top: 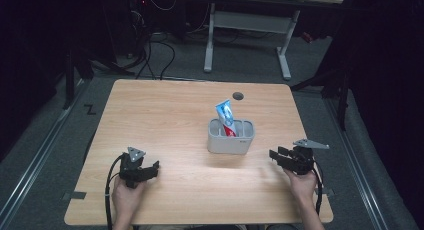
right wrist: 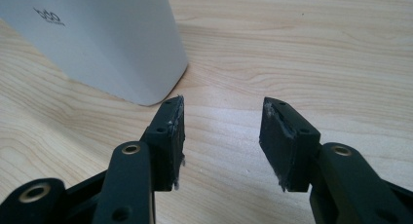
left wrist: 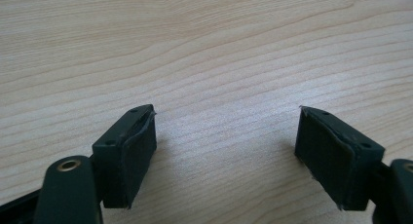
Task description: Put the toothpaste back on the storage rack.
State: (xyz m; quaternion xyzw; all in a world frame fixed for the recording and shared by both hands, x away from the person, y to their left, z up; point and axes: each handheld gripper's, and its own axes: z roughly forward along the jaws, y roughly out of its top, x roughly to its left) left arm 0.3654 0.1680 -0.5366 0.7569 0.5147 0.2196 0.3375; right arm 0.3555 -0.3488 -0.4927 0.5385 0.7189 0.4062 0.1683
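Holder: your grey plastic compartment holder (top: 231,137) stands mid-surface, blue-and-red toothpaste tube (top: 226,116) upright inside | Nearer: right gripper (top: 278,156), holder to its left | Grippers: right and left gripper (top: 150,169) both open, empty

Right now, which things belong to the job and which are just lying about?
In the job:
white holder
toothpaste tube standing in it
right hand-held gripper, open beside the holder

Lying about:
left hand-held gripper, open over bare table
desk frame behind

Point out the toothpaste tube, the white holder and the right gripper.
toothpaste tube (top: 225,116): high view, on its blue upper body.
white holder (top: 230,144): high view, on its front wall.
right gripper (right wrist: 221,136): right gripper view, midway between its open jaws.
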